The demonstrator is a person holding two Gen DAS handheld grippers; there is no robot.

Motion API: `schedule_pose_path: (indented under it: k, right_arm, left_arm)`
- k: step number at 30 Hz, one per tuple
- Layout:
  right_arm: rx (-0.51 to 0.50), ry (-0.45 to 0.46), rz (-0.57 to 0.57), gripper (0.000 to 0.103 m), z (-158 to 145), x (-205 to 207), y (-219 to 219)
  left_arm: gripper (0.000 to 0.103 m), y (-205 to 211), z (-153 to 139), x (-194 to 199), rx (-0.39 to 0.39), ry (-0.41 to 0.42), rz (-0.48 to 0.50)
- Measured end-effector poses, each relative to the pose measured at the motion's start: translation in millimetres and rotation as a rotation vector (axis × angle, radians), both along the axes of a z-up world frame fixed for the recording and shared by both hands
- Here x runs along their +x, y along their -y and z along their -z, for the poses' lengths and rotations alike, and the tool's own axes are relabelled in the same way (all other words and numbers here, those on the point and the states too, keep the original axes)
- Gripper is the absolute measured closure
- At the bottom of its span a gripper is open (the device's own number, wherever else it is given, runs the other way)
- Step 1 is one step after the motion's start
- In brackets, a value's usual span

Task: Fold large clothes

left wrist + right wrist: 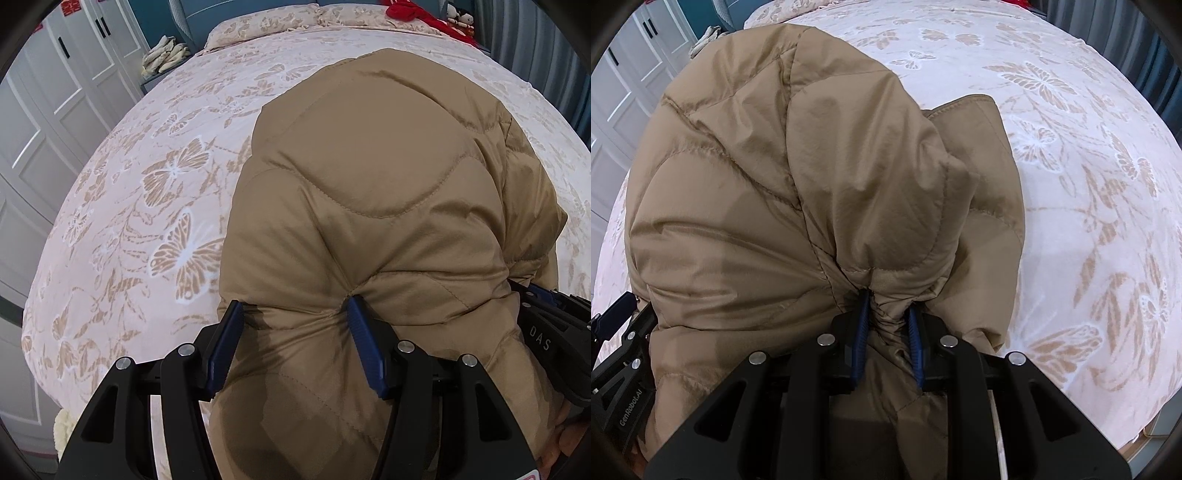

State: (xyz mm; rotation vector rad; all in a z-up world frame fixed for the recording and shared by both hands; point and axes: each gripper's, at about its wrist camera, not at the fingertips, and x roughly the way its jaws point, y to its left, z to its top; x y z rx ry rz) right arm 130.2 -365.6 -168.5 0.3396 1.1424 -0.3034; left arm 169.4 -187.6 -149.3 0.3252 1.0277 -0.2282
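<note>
1. So, both my grippers are clamped onto a puffy tan jacket (388, 184) that lies on the bed (129, 221) right in front of me.
2. My left gripper (295, 317) has a fat roll of padding pinched between its fingers, which stand fairly wide because the stuff is thick.
3. My right gripper (886, 314) is squeezed tight on a bunched bit of the near edge, fingers nearly together with the fabric puckered between them.
4. The rest of the jacket mounds up ahead of both tools, and one flap (971, 110) pokes out at the far right.
5. My guess is I'm mid-fold, holding the near edge and ready to carry it over the far part.
6. Next move needs both hands lifting together and level, since that slick padding could slip out or spring back open.
</note>
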Motion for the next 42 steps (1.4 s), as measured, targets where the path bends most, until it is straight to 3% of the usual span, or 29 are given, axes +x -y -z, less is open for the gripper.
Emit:
schedule_pose_path:
  k: [6, 9, 11, 14, 16, 21, 25, 30, 39, 42]
  right_arm:
    - [0.021, 0.021, 0.012, 0.083, -5, -4, 5]
    - [0.058, 0.054, 0.058, 0.07, -21, -19, 16]
    - [0.073, 0.102, 0.099, 0.044, -34, -36, 24]
    - [0.116, 0.15, 0.175, 0.031, -43, -67, 38]
    - [0.161, 0.148, 0.209, 0.027, -39, -84, 45]
    - [0.376, 0.172, 0.278, 0.026, -15, -102, 57]
    - [0.516, 0.178, 0.308, 0.024, 6, -98, 55]
    - [0.564, 0.209, 0.314, 0.02, 17, -95, 50]
    - [0.597, 0.24, 0.269, 0.02, 24, -72, 44]
    - [0.618, 0.254, 0.25, 0.035, 25, -63, 42]
  left_arm:
    - [0.042, -4, -4, 0, -0.013, -0.002, 0.004]
    - [0.034, -28, -16, 8, -0.112, -0.068, -0.023]
    - [0.033, -50, -22, 12, -0.199, -0.118, -0.07]
    - [0.029, -82, -27, 16, -0.297, -0.152, -0.138]
    - [0.029, -95, -26, 19, -0.356, -0.178, -0.157]
    - [0.028, -102, -10, 24, -0.475, -0.294, -0.176]
    - [0.021, -98, -2, 23, -0.544, -0.321, -0.162]
    - [0.014, -93, 8, 29, -0.621, -0.369, -0.162]
    - [0.008, -80, 9, 37, -0.62, -0.335, -0.109]
    - [0.013, -72, 1, 39, -0.585, -0.296, -0.06]
